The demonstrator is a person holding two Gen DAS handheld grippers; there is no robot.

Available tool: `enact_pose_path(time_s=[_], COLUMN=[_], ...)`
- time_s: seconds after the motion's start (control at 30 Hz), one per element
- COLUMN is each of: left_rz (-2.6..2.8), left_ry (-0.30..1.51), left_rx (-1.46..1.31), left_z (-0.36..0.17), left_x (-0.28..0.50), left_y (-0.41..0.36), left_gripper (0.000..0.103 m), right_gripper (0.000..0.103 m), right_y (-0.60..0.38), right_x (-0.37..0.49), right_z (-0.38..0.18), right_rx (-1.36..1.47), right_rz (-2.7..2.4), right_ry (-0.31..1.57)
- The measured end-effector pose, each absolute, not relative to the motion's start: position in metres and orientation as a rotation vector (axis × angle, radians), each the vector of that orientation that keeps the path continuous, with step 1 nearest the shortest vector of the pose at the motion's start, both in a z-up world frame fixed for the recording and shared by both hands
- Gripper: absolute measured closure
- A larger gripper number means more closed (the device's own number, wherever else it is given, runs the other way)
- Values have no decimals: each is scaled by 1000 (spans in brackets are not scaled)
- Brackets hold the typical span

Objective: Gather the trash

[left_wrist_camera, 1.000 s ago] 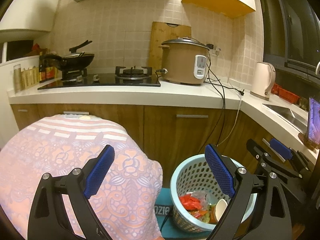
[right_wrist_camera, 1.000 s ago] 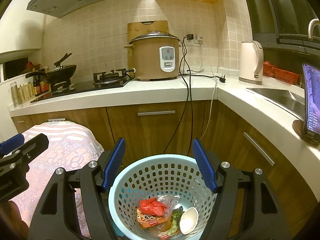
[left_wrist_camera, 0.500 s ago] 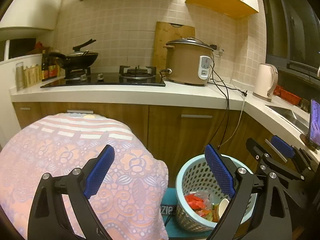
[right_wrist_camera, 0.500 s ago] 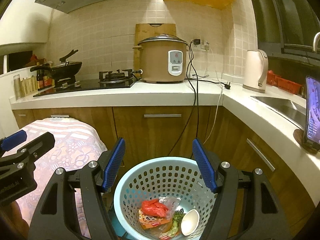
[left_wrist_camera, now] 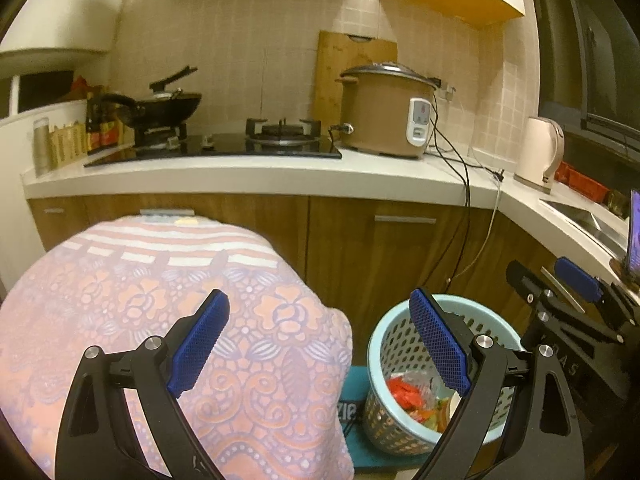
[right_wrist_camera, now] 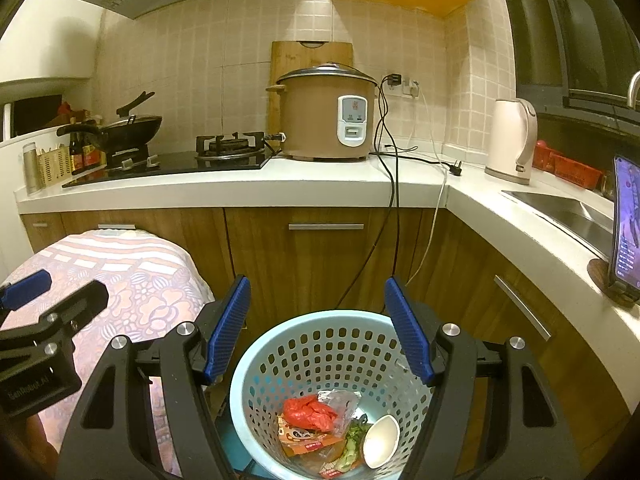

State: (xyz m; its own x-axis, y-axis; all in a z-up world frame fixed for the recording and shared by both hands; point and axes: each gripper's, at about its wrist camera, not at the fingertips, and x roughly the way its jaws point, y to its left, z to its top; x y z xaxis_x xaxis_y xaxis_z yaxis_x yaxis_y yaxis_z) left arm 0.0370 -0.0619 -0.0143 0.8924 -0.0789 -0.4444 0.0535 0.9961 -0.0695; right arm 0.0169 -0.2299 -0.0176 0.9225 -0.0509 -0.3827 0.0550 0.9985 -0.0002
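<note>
A light blue perforated trash basket point(right_wrist_camera: 280, 360) point(left_wrist_camera: 396, 344) stands on the floor by the wooden cabinets. Inside lie a red crumpled wrapper point(right_wrist_camera: 308, 412), a clear plastic wrapper, an orange snack packet, green scraps and a white eggshell half point(right_wrist_camera: 380, 438). My right gripper point(right_wrist_camera: 318, 324) hangs above the basket, open, nothing between its blue pads. My left gripper point(left_wrist_camera: 320, 340) is open too, empty, above the edge of a pink patterned cloth point(left_wrist_camera: 160, 320), with the basket low to its right. Each gripper shows at the side of the other's view.
A white L-shaped counter point(right_wrist_camera: 240, 190) carries a gas hob, a black wok point(right_wrist_camera: 124, 130), a brown rice cooker point(right_wrist_camera: 326, 116), a pale kettle point(right_wrist_camera: 514, 140), a sink and a propped phone point(right_wrist_camera: 626, 232). Cables point(right_wrist_camera: 394, 200) hang down the cabinet fronts behind the basket.
Both views have shifted slightly, so the basket sits a little lower and further right. Both grippers stay open and empty.
</note>
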Motion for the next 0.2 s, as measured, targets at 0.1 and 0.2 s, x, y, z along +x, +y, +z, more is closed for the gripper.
enact_pose_path(time_s=[0.1,0.2], left_rz=[-48,-26], left_ry=[453,432], left_rx=[-55,-53], left_z=[-13,-9], left_x=[36,33], left_y=[-53,-46], left_gripper=[14,14], right_gripper=[37,37], right_y=[-226,-219], right_x=[17,17], right_z=[-17,-15], right_rx=[-1,-5], right_rz=[-52,-41], right_ry=[388,383])
